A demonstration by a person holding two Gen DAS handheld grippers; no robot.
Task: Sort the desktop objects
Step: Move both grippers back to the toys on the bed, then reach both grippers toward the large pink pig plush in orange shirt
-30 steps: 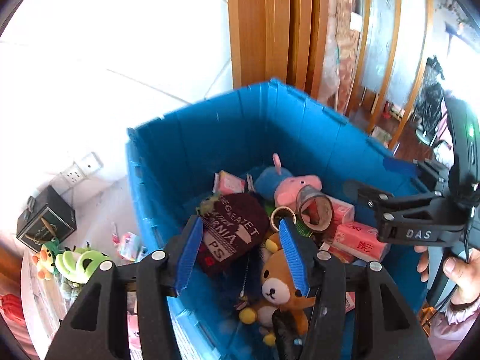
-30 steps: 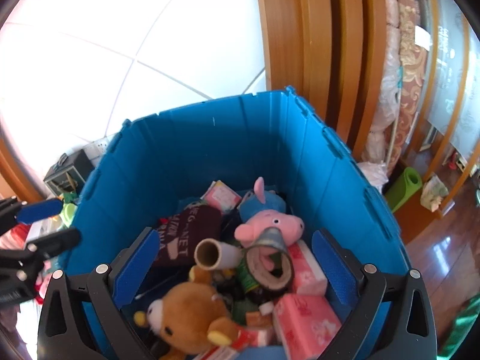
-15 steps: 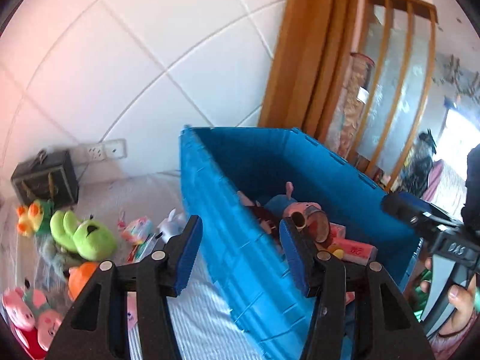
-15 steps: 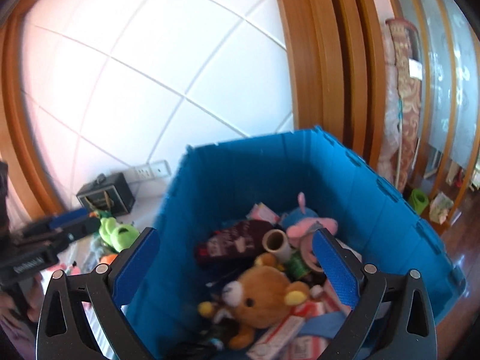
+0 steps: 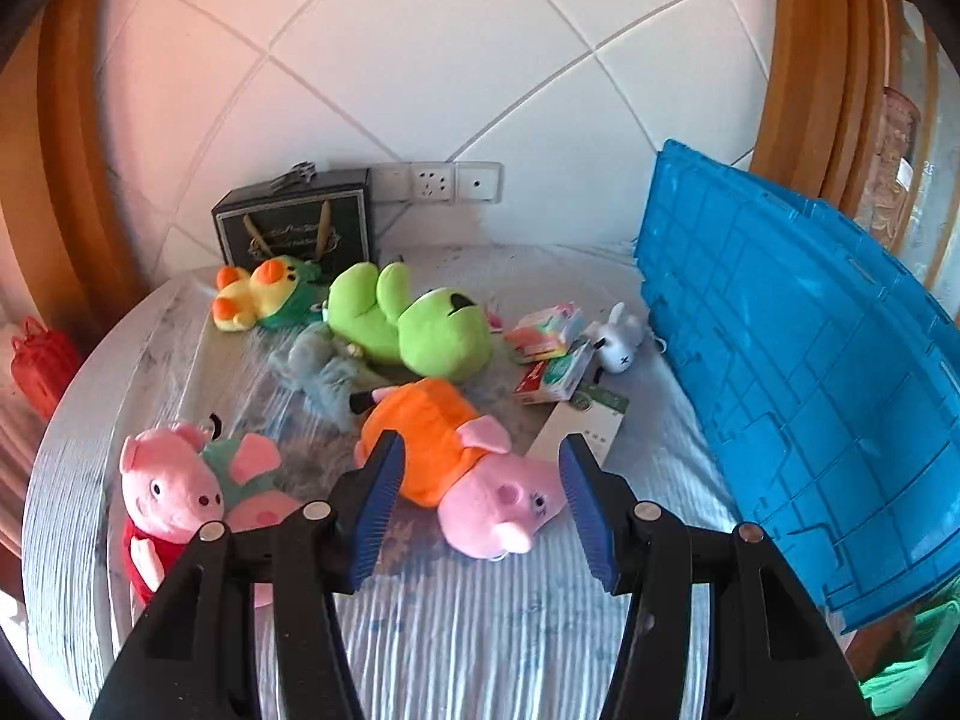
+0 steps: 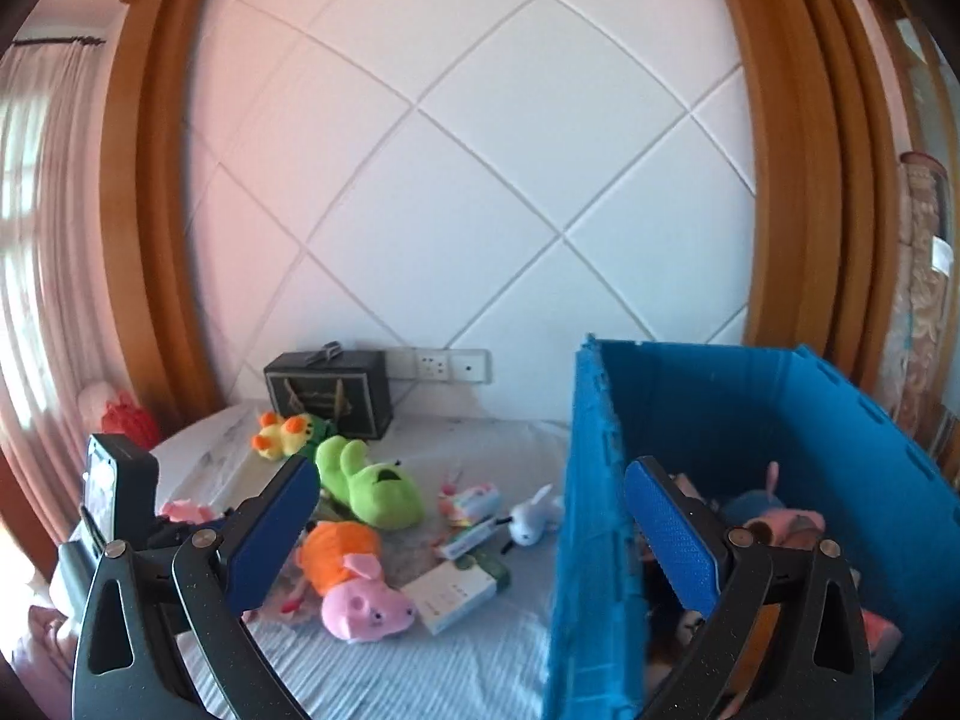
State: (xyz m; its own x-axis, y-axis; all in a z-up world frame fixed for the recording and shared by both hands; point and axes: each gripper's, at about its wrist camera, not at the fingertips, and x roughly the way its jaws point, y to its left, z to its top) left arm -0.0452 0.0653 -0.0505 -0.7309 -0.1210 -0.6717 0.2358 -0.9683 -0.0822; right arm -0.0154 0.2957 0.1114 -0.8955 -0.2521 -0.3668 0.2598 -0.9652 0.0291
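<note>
The left hand-held gripper [image 5: 477, 501] is hanging over the bench [image 5: 480, 630] with its jaws apart and nothing between them. The pig toy in the orange dress [image 5: 462, 474] is lying right past the tips, a little farther away. Its pink head is pointing near and right, and its orange body is pointing far and left, so it is lying slantwise across the gap of the jaws. The left gripper looks like the nearer one to it.

The right hand-held gripper [image 6: 474, 531] is also open and is holding nothing. It is sitting higher, with the near wall of the blue bin [image 6: 591, 540] showing between its jaws. The bin is standing on the right side of the bench, with toys already in it.

I think the pig is the next thing to grab. The left gripper would need to go down and a bit forward, so the jaws close on the soft body.
</note>
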